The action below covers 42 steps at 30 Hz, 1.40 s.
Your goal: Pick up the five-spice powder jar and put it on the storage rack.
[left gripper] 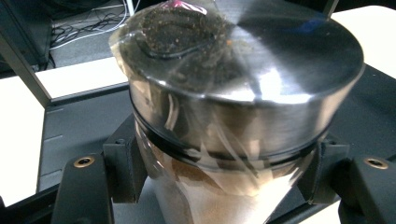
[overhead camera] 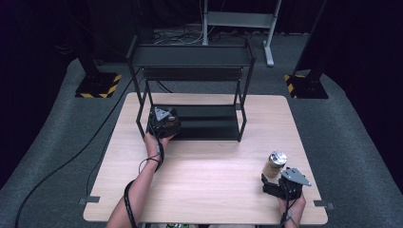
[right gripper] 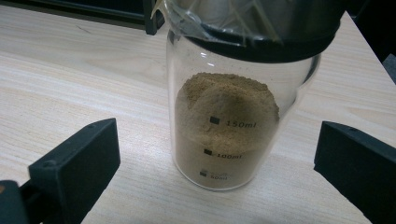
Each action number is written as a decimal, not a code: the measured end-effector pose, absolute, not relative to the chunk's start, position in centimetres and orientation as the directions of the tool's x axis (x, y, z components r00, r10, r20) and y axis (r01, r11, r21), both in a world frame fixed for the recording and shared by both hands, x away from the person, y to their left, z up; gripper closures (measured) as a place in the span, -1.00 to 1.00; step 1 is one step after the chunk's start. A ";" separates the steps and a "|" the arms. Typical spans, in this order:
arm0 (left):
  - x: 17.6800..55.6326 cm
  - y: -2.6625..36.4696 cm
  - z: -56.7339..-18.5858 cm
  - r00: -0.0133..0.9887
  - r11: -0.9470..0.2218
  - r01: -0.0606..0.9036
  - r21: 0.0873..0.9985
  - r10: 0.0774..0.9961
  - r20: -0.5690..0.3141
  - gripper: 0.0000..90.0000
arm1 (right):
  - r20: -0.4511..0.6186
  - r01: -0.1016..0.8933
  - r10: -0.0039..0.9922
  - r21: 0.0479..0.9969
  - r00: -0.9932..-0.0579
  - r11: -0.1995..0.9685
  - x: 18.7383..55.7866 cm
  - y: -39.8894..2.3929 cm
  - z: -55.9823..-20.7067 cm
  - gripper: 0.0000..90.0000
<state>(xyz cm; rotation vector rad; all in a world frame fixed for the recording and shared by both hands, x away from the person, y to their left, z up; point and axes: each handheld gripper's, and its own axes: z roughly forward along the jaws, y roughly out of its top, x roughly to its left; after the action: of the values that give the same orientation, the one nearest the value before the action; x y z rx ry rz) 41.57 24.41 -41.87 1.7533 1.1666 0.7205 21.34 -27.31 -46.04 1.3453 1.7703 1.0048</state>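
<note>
Two jars (left gripper: 243, 116) (right gripper: 233, 116), two tools (overhead camera: 164, 124) (overhead camera: 280, 185), one rack (overhead camera: 190, 71).

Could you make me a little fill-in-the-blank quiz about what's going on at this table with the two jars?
1. The left gripper is shut on a glass jar with a ____ lid.
2. The left gripper holds its jar over the bottom level of the black ____ at the far side of the table.
3. The right gripper has its jaws ____ on either side of a jar of powder.
4. The top printed mark on the jar of powder reads 150 ____.

Missing words: metal; shelf; open; ml
</note>
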 end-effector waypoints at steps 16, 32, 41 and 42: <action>42.5 24.0 -42.3 0.385 -0.160 0.388 0.908 0.923 -0.002 -0.31 | -0.068 0.438 0.971 0.884 -0.228 0.165 21.3 -27.3 -46.1 -1.00; 43.9 23.4 -42.3 0.381 -0.164 0.389 0.907 0.924 0.003 -0.31 | -0.068 0.439 0.971 0.883 -0.229 0.165 21.3 -27.3 -46.0 -1.00; 44.7 23.0 -42.3 0.376 -0.174 0.399 0.900 0.926 0.012 -0.31 | -0.068 0.439 0.971 0.883 -0.229 0.165 21.3 -27.3 -46.1 -1.00; 44.8 22.9 -42.3 0.374 -0.172 0.400 0.900 0.927 0.011 -0.31 | -0.068 0.439 0.971 0.883 -0.229 0.166 21.3 -27.3 -46.0 -1.00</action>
<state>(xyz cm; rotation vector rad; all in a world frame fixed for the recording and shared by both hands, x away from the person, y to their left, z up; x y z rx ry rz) 44.78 22.94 -42.31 1.7504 1.1721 0.7484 21.33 -27.32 -46.04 1.3436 1.7713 1.0057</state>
